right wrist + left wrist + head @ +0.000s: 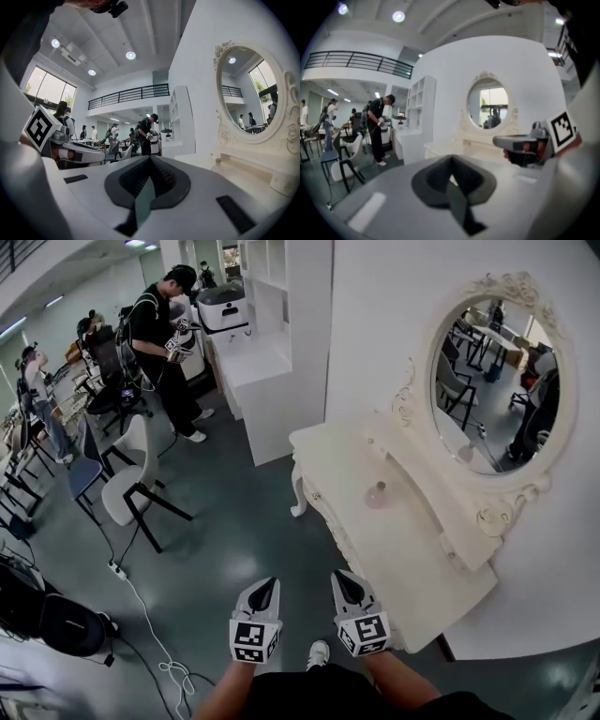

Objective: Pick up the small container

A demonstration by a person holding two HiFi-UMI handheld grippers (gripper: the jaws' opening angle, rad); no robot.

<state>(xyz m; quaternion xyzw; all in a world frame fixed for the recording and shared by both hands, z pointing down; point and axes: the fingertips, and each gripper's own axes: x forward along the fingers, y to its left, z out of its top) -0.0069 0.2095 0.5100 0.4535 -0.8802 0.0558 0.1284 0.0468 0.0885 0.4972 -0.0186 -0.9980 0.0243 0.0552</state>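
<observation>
2 tools: left tool [265, 588] and right tool [349, 586], both with jaws closed together, nothing in either, side by side over the floor [234, 540] near the tabletop [417, 563] edge. 1 small container [377, 493] stands on the tabletop below the 1 oval mirror [495, 381], well apart from both tools.

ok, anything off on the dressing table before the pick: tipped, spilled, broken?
Nothing stands out. The small container appears upright on the dressing table, with nothing spilled round it, and the mirror looks intact.
</observation>
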